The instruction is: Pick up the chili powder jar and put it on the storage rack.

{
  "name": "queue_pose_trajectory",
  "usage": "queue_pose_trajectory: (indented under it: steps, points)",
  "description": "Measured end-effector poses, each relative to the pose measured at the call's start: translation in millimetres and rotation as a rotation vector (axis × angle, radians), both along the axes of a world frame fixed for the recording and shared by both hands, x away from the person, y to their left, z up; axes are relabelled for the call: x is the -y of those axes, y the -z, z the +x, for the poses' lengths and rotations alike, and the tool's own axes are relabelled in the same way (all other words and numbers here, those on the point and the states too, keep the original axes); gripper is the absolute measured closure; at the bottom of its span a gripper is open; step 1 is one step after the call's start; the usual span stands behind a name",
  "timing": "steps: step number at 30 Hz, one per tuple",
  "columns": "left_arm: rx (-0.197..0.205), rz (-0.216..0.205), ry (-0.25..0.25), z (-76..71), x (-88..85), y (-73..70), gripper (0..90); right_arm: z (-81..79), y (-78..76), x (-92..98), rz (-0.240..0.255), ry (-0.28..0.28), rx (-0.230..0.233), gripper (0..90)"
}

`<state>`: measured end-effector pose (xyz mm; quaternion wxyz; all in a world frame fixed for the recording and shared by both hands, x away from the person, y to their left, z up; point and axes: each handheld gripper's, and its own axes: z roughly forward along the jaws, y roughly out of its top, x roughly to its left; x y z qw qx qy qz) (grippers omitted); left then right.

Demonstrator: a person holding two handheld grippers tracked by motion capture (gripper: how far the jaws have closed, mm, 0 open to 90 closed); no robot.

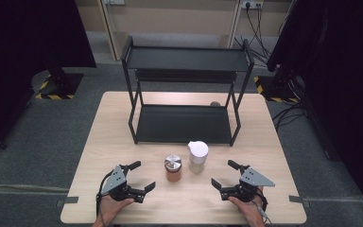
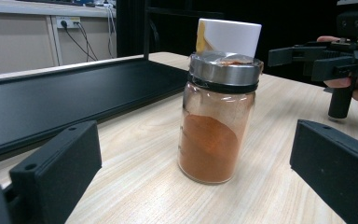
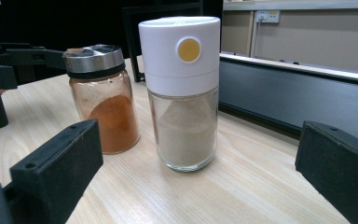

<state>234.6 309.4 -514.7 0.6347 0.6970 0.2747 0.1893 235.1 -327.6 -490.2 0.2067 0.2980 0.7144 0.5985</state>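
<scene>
your left tongs [image 1: 142, 176] sit low over the near left of the table [image 1: 99, 142], held in your left hand [image 1: 109, 206], jaws spread wide with nothing between them and angled toward the middle. your right tongs [image 1: 224, 174] mirror them at the near right, in your right hand [image 1: 246, 206], also wide and empty, aimed inward at the left tongs.

between the two stands the spice jar with the steel lid [image 1: 173, 168], upright, holding orange-red powder; in the left gripper view it stands just ahead of the open jaws. touching or just beside it, to its right and slightly farther, is the white-capped glass shaker [image 1: 197, 157] of pale powder, upright, with a yellow dot on its cap in the right gripper view.

bare wood lies on both outer sides of the jars and along the near edge. just beyond them runs the lower tray of the black two-tier rack [image 1: 184, 124], its front rim close behind the shaker.
</scene>
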Motion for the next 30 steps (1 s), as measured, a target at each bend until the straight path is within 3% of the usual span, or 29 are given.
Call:
queue_pose_trajectory:
  steps: [20,30]
  points:
    - [0.003,0.004,0.005,0.2,1.1,0.0,1.2,-0.2,1.1,-0.1,0.012,-0.002,-0.002,1.0]
    - [-0.012,-0.033,0.008,2.0,-1.2,2.9,1.2,0.0,1.3,-0.1,0.014,-0.001,-0.004,1.0]
